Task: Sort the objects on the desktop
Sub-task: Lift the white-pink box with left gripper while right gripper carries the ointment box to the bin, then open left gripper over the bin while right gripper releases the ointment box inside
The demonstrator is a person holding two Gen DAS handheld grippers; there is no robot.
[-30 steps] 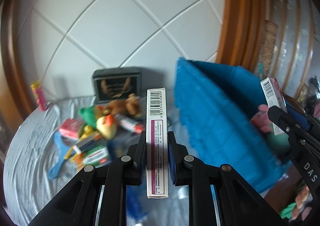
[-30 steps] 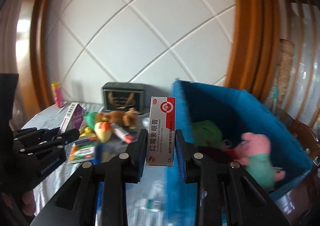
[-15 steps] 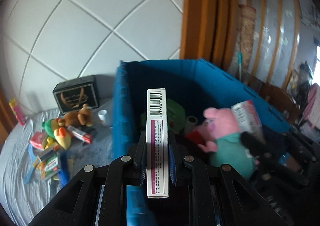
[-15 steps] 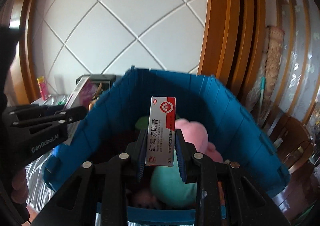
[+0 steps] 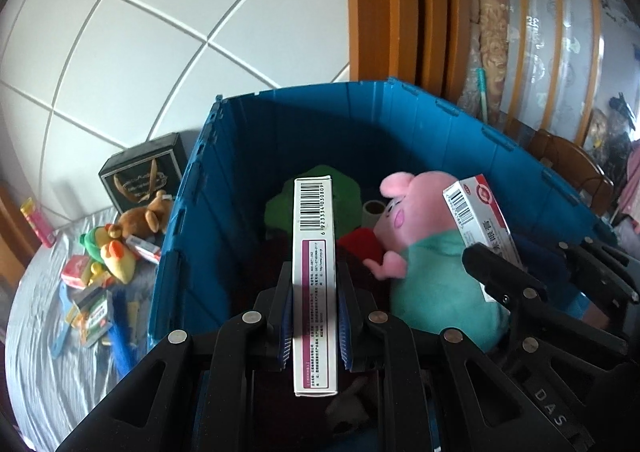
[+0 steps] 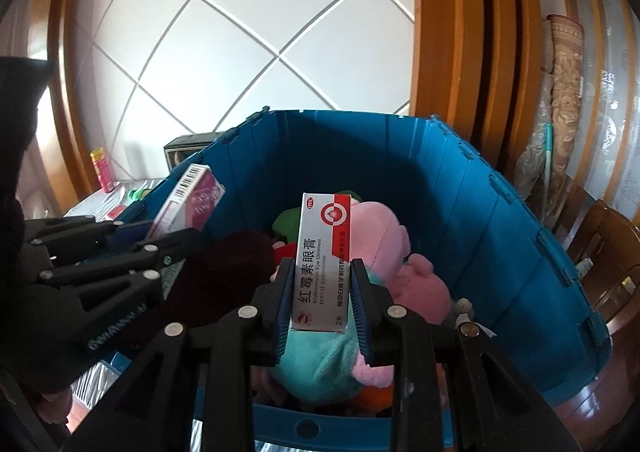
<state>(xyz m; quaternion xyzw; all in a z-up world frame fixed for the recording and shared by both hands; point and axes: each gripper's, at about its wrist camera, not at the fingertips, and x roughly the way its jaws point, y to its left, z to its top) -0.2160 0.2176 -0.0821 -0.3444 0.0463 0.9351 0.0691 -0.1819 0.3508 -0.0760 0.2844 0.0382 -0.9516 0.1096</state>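
Both tools are clamped on cartons over the blue plastic crate (image 5: 460, 132): left tool (image 5: 314, 316) pinches the tall white-and-magenta barcoded box (image 5: 315, 252), right tool (image 6: 322, 304) grips the white-and-red ointment box (image 6: 322, 256). If I let go carelessly, I reckon they could bounce off the pink plush pig (image 5: 424, 236) and land wedged or crooked.

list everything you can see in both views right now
blue bin: 1, blue, on the table's right side, open top
pink pig plush: 1, pink with teal shirt, inside the bin
green plush: 1, green, inside the bin behind the pig
magenta-and-white box: 1, barcode on top, above the bin, clamped
red-and-white ointment box: 1, above the bin, clamped
black box: 1, black with gold print, against the wall
brown plush: 1, brown, on the table left of the bin
pink tube: 1, pink and yellow, far left
left hand-held gripper: 1, black, shut on the magenta-and-white box
right hand-held gripper: 1, black, shut on the ointment box
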